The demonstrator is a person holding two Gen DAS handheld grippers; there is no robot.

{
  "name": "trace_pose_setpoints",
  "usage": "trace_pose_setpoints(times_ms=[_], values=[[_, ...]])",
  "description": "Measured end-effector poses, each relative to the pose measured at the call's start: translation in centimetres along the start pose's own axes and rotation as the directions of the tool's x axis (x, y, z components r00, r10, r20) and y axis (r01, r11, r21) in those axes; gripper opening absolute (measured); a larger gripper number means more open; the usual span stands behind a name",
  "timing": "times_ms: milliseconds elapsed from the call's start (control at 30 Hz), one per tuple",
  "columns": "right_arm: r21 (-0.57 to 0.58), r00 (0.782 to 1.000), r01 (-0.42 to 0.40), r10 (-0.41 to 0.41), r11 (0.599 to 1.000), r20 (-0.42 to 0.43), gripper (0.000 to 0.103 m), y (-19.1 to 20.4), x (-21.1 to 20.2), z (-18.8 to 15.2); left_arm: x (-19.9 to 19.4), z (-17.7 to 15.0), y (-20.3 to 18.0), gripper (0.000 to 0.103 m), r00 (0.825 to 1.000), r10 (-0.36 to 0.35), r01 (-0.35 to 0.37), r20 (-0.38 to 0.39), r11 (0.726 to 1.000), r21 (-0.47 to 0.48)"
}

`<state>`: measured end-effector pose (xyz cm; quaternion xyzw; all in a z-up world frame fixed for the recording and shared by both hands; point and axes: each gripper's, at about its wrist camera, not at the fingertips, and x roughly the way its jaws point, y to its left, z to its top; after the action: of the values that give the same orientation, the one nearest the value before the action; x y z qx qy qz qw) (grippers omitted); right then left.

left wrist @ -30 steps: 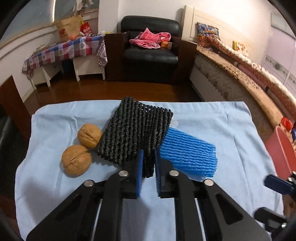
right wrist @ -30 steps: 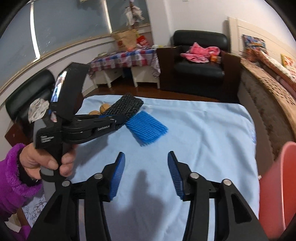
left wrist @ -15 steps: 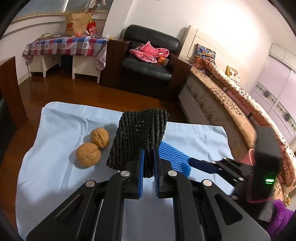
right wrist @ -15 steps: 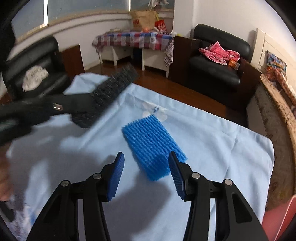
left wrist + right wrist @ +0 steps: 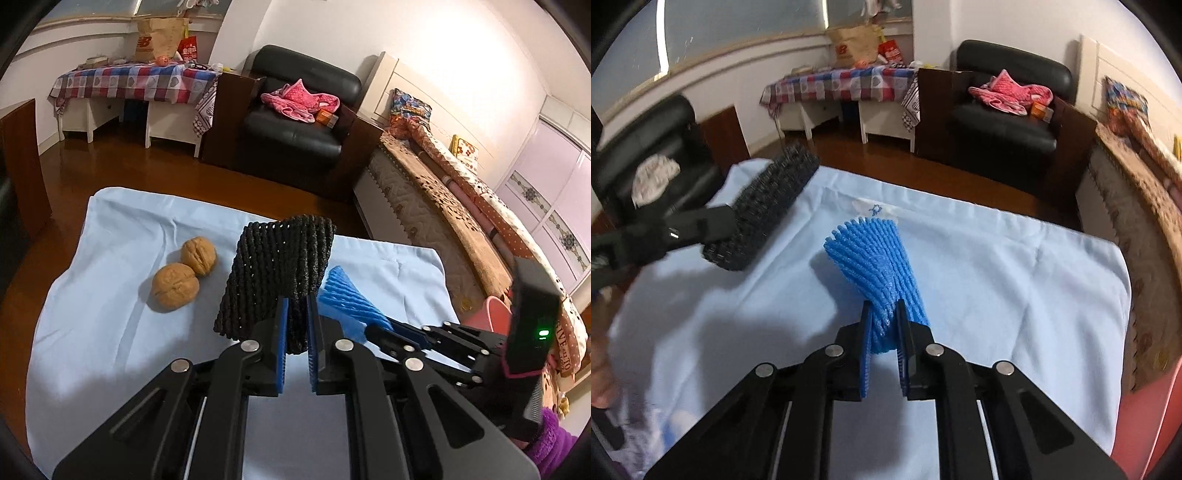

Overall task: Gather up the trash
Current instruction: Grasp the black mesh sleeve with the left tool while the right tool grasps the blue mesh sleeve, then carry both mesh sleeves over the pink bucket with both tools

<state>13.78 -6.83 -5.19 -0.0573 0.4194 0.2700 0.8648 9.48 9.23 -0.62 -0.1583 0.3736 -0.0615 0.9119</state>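
Observation:
My left gripper (image 5: 295, 306) is shut on a black foam net sleeve (image 5: 277, 269) and holds it above the light blue cloth (image 5: 110, 295). It also shows in the right wrist view (image 5: 764, 206), raised at the left. My right gripper (image 5: 884, 310) is shut on the near end of a blue foam net sleeve (image 5: 875, 262), which fans out ahead over the cloth (image 5: 997, 288). In the left wrist view the blue sleeve (image 5: 347, 302) lies just right of the black one, with the right gripper (image 5: 373, 328) on it.
Two walnuts (image 5: 184, 273) lie on the cloth left of the black sleeve. A red bin (image 5: 1145, 413) stands at the right edge, also seen in the left wrist view (image 5: 487, 314). A black armchair (image 5: 1004, 129) and a bed (image 5: 461, 221) lie beyond.
My right gripper moved forward and closed on the blue sleeve, squeezing its near end. My left gripper lifted the black sleeve higher off the cloth.

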Motion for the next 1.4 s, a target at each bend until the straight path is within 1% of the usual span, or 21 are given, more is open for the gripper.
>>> trace_pose_setpoints(times_ms=[233,367,500,667,967,1400], values=[[0.091,0.999,-0.031,0.027,0.995,0.036,0.011,-0.8,-5.2,-2.7,-0.1,-1.3,-3.1,0.009,1.000,-0.006,0.007,-0.028,0.999,0.046],[0.173,0.998,-0.051,0.044,0.984,0.040,0.011,-1.9,-7.4,-4.6,-0.5,-2.2,-5.6,0.009,1.000,0.007,-0.004,-0.028,0.995,0.103],[0.232,0.998,-0.055,0.045,0.971,0.050,0.011,-3.0,-9.2,-6.4,-0.8,-3.2,-7.6,0.009,0.999,0.012,-0.007,-0.035,0.991,0.137],[0.270,0.997,-0.048,0.031,0.962,0.066,0.011,-3.8,-11.2,-8.6,-0.8,-4.3,-9.7,0.009,0.998,0.021,-0.012,-0.051,0.986,0.168],[0.318,0.996,-0.040,0.014,0.947,0.085,0.011,-4.7,-13.0,-10.8,-0.5,-6.0,-12.6,0.009,0.996,0.038,-0.022,-0.075,0.979,0.205],[0.335,0.994,-0.047,0.012,0.941,0.106,0.011,-5.3,-14.2,-11.8,-0.2,-7.0,-14.5,0.009,0.995,0.055,-0.034,-0.087,0.971,0.237]])
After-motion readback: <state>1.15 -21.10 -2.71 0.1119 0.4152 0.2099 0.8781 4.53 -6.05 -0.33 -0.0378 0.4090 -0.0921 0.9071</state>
